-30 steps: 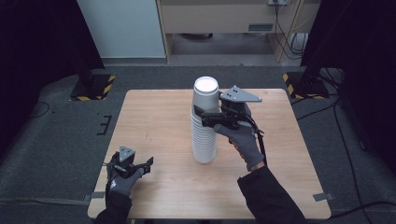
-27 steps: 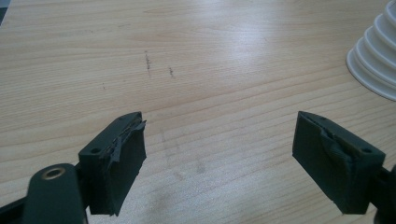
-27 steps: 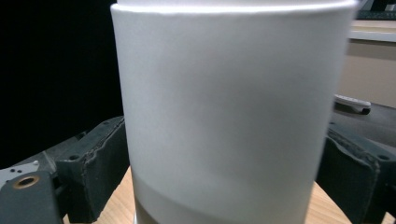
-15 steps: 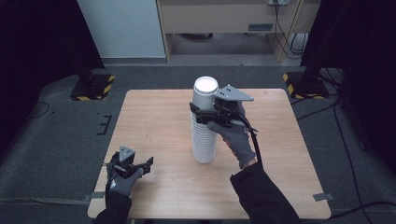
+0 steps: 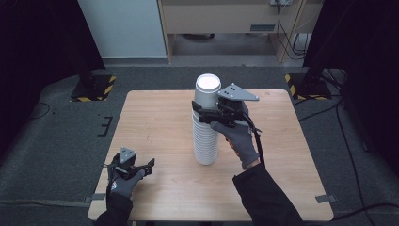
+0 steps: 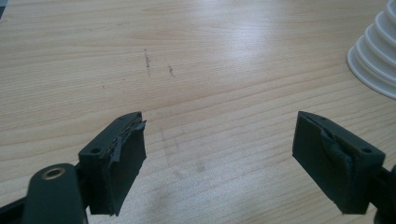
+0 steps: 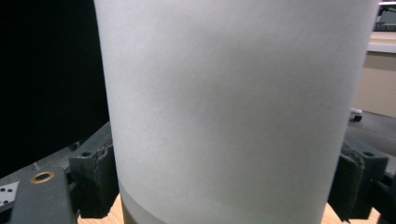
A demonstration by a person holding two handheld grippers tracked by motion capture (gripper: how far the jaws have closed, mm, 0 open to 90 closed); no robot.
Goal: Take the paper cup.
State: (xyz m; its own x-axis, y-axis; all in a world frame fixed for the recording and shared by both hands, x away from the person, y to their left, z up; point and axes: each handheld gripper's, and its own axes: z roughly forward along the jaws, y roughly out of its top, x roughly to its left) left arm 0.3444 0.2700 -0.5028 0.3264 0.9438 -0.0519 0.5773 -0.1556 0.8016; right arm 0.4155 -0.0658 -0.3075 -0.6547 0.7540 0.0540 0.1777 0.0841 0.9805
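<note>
A tall stack of upturned white paper cups (image 5: 205,143) stands at the middle of the wooden table (image 5: 155,117). My right gripper (image 5: 205,111) is high on the stack, its jaws pressed on either side of the top cup (image 5: 207,92). In the right gripper view that top cup (image 7: 224,102) sits between the two black pads (image 7: 95,179). My left gripper (image 5: 143,167) rests low near the table's front left corner, open and holding nothing. The left gripper view has my left gripper (image 6: 219,128) over bare wood, with the stack's bottom rims (image 6: 373,60) at the far right.
Black stands with yellow-striped feet (image 5: 94,87) flank the table on the grey floor. A cabinet (image 5: 226,19) and cables (image 5: 291,33) lie beyond the far edge. The right gripper's cable (image 5: 259,146) trails along the forearm.
My right gripper has moved up the stack and closed in on the top cup, which sits slightly higher now. The left gripper has not moved.
</note>
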